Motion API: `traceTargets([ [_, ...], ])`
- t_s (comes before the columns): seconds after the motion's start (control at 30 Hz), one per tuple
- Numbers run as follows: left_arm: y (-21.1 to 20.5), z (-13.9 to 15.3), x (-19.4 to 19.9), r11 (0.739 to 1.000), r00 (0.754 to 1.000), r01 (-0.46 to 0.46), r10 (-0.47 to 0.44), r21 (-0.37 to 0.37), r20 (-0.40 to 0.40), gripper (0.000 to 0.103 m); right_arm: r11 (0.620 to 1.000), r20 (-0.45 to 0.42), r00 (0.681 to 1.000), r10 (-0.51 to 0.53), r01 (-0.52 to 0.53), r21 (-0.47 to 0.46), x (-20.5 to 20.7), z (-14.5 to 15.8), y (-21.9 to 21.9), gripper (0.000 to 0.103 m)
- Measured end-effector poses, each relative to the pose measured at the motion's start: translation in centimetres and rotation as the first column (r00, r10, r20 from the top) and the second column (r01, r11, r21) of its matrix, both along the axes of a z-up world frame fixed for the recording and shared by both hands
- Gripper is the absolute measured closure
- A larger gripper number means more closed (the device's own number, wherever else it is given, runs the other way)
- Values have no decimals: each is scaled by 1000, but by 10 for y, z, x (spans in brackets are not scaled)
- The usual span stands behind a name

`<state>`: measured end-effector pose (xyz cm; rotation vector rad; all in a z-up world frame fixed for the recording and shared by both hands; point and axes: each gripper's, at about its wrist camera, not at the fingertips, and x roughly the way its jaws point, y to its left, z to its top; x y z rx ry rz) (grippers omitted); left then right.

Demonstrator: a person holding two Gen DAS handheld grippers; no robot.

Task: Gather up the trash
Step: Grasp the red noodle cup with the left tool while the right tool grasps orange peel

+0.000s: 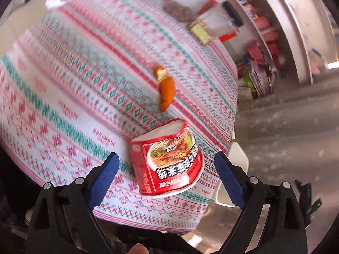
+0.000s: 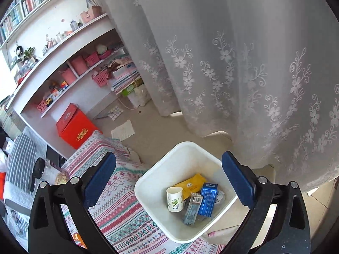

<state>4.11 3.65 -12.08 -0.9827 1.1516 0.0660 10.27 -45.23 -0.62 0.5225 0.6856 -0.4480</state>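
A crushed red noodle cup (image 1: 167, 158) lies on the patterned tablecloth (image 1: 74, 84), between and just ahead of my open left gripper (image 1: 166, 158), not held. An orange peel (image 1: 166, 89) lies farther on the cloth. My right gripper (image 2: 169, 165) is open and empty above the white trash bin (image 2: 148, 180), which stands at the table's edge. The bin holds a paper cup (image 2: 174, 199), a yellow packet (image 2: 190, 185), a blue box (image 2: 208, 199) and a grey box (image 2: 191, 208).
Snack packets and a jar (image 1: 199, 29) sit at the table's far end. The bin's rim (image 1: 237, 158) shows beyond the table edge in the left wrist view. A lace curtain (image 2: 233, 63), white shelves (image 2: 74, 53) and a red box (image 2: 74, 127) stand around the floor.
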Motion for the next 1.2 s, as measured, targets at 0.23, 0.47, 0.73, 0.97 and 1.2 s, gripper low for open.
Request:
traceTargets([
  [0.23,-8,-59,-5,970,995,-83,70,-228,-64,15,995,-52,995,86,-88,-40,15,-7,28,7],
  [0.47,-27,-68,25,974,997,-62,52,-216,-55,12,993,-94,990,109,-113,-36,26,-15,33,7],
  [0.73,-35,-62,44,992,995,54,-63,-117,-75,23,978,-133,972,193,-201,-50,38,-22,57,7],
  [0.97,-11,-13,46,988,990,140,-142,64,15,25,925,-207,910,359,-376,-49,55,-37,109,7],
  [1.2,67,60,54,950,981,-26,-36,313,192,25,774,-255,761,597,-630,-69,64,-60,199,7],
])
